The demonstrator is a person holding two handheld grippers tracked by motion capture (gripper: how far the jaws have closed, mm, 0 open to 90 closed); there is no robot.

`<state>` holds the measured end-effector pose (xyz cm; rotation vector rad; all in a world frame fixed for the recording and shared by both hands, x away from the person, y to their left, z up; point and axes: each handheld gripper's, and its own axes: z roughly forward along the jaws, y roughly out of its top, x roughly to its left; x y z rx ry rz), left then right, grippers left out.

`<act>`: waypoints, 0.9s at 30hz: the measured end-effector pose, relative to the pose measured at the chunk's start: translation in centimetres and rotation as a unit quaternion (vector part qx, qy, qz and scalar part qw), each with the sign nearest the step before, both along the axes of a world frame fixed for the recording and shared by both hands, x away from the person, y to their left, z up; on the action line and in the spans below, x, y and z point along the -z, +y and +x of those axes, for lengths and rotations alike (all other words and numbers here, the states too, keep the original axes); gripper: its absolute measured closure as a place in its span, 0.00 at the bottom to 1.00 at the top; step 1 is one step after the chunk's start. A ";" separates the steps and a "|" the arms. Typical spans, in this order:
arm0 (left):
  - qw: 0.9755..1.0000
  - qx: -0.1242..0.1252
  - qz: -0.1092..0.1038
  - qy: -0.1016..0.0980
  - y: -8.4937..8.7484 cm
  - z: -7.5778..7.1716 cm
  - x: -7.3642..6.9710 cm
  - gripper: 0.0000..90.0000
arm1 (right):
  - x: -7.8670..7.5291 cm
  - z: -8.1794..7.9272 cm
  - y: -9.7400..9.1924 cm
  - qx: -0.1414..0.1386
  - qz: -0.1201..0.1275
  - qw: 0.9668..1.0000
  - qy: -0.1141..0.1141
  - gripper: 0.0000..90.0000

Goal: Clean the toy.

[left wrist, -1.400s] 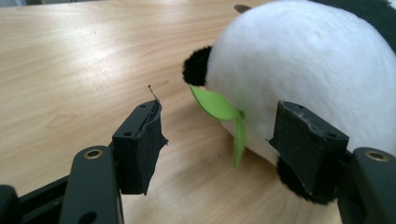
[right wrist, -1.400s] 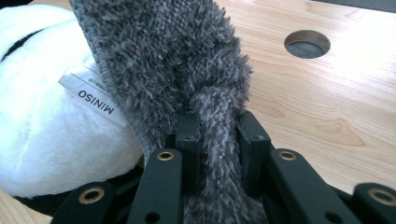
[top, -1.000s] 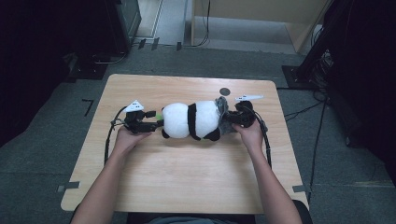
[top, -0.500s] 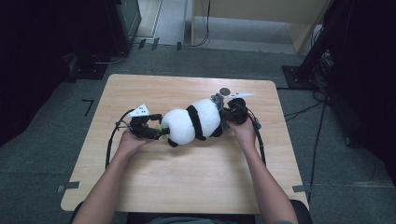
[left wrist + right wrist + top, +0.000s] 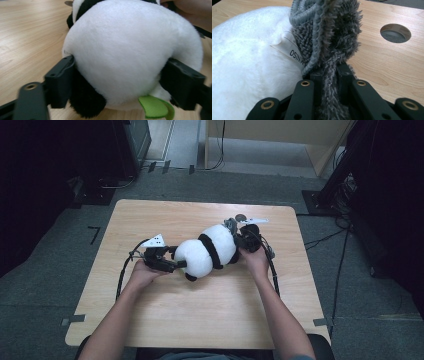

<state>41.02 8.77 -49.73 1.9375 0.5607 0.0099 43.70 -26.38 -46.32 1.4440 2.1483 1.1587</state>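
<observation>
Both gripping: left gripper (image 5: 181, 265), jaws lately narrowing, clasping plush panda (image 5: 207, 250); right gripper (image 5: 329, 75) pinching its grey scarf (image 5: 329, 37).

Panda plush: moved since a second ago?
Yes. The panda plush has swung from lying level to slanting: its left end is nearer the table's near edge, its right end nearer the round hole.

Black, white and a flash of green on pale wood

I saw the plush panda (image 5: 207, 252) in white with a black band round its middle and black feet, a bright green tab (image 5: 153, 107) under its white end, and a fuzzy grey knitted piece (image 5: 332, 37) with a white label printed in black; my grippers' jaws were matt black, the table (image 5: 200, 320) light wood grain, the floor grey.
</observation>
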 end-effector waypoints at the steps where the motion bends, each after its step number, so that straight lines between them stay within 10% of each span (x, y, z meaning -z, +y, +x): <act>1: 1.000 0.000 -0.001 0.007 0.1 0.0 0.0 0.29 | 0.0 0.0 0.0 -0.001 0.001 1.000 0.000 0.89; 17: 0.999 -0.025 0.034 0.005 -0.5 -1.7 -1.6 0.67 | -0.8 -0.6 -2.6 0.013 -0.005 1.000 0.015 0.87; 27: 0.998 -0.063 -0.008 -0.007 -0.6 -2.7 -3.4 0.71 | -2.5 -3.7 -4.9 0.013 0.030 0.999 0.011 0.86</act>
